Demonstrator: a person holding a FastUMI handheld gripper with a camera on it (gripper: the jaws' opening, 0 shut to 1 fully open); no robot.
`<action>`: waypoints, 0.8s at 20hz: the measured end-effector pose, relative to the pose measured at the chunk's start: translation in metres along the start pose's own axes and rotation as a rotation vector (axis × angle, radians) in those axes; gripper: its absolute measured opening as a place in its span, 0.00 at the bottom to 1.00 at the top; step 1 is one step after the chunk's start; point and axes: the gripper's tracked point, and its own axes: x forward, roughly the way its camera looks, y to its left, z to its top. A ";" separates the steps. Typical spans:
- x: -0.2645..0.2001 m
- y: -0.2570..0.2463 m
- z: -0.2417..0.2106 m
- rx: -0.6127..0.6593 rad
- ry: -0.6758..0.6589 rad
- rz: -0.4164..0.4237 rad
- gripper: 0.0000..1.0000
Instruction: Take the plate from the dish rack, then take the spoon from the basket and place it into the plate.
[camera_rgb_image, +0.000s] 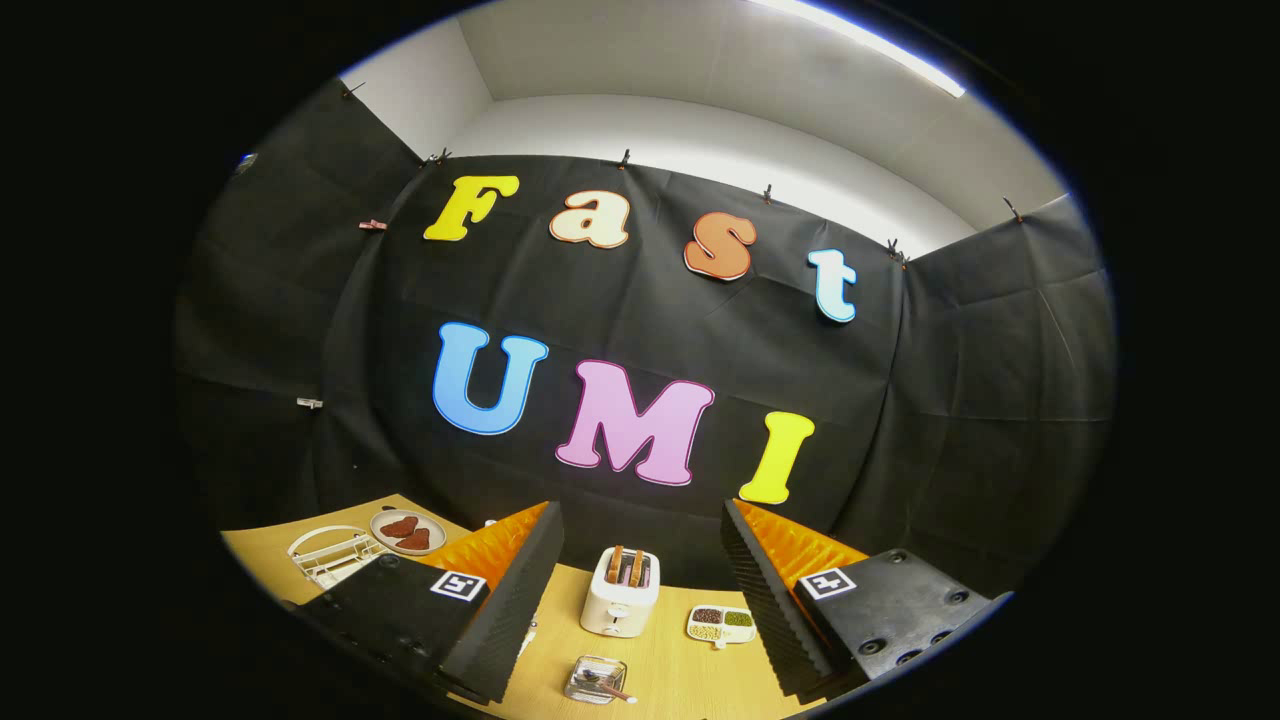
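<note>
Plate (407, 531) with two dark reddish pieces on it sits on the wooden table (680, 670) at the lower left of the frame, just beside the white wire dish rack (330, 555) and not in it, so I judge the first step as already done, though I cannot say for certain this is the plate meant. Lower centre, between the fingers and nearest to them, stands a small clear basket (595, 678) with what looks like the spoon (605, 687) lying in it, handle poking toward the right; that step looks still to do. The gripper (640, 600) is held high above the table with its jaws spread wide and nothing between them. Beyond the basket stands a white toaster (620, 592) with two slices in it, and to its right a small divided dish (721, 623) of beans or grains. Room for moving looks good: bare table surrounds the basket, the toaster is near but apart, and the path left toward the plate passes the table's left edge and the rack.
</note>
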 end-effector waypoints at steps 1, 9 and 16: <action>0.000 0.003 -0.001 0.002 0.002 0.005 0.97; 0.006 0.011 -0.003 0.008 0.014 0.018 0.97; 0.013 0.012 -0.006 0.018 0.023 0.018 0.97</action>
